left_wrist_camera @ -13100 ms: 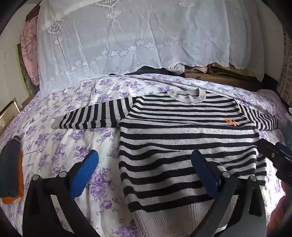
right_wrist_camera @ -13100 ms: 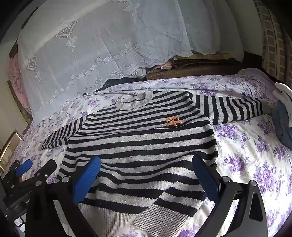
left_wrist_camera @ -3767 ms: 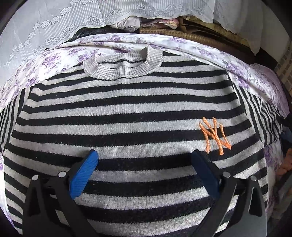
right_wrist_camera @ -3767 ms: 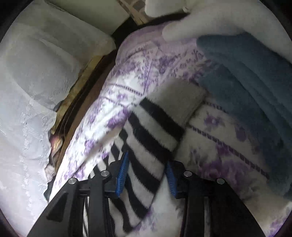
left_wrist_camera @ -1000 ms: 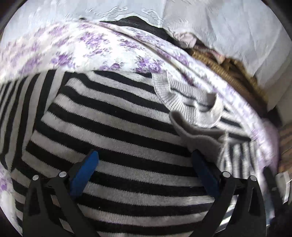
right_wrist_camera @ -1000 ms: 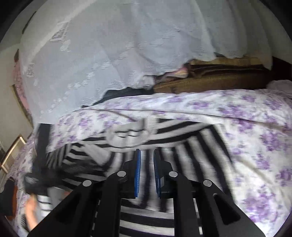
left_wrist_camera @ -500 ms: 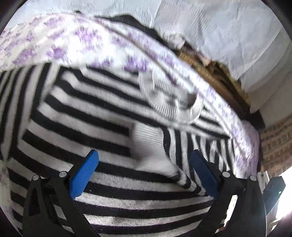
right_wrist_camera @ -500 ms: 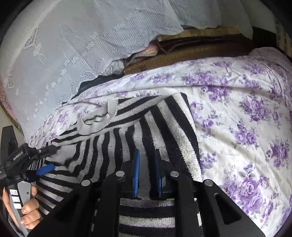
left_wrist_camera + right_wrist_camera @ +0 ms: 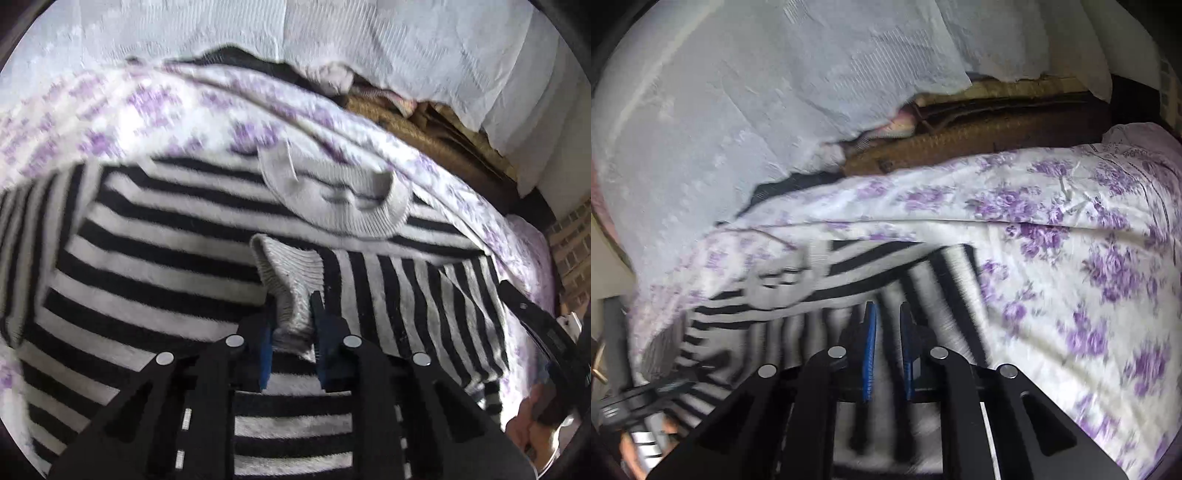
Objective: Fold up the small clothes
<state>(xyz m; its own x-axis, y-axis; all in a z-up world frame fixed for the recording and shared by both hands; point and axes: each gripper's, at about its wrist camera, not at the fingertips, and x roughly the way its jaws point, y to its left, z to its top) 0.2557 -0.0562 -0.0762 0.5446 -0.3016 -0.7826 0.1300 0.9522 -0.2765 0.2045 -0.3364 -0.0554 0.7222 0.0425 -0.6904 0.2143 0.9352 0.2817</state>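
A black-and-grey striped sweater (image 9: 147, 266) lies flat on the bed, its grey collar (image 9: 343, 206) at the far side. Its right sleeve (image 9: 406, 295) is folded across the chest. My left gripper (image 9: 291, 314) is closing and its blue pads press on the sleeve's grey cuff (image 9: 288, 266). In the blurred right wrist view my right gripper (image 9: 886, 314) is over the same sleeve (image 9: 923, 295) near the shoulder fold. It is closing too, its pads a narrow slit apart with striped knit in it. A hand (image 9: 524, 428) shows at the lower right.
The sweater rests on a white sheet with purple flowers (image 9: 1071, 221). Behind the bed hangs a white lace cover (image 9: 738, 110) over a pile of brown folded fabric (image 9: 979, 133). A brick-patterned surface (image 9: 572, 243) borders the right side.
The left jaws went from wide apart to closed on the grey cuff. The sleeve, in motion earlier, now lies flat across the chest. The right gripper has slid along the sleeve.
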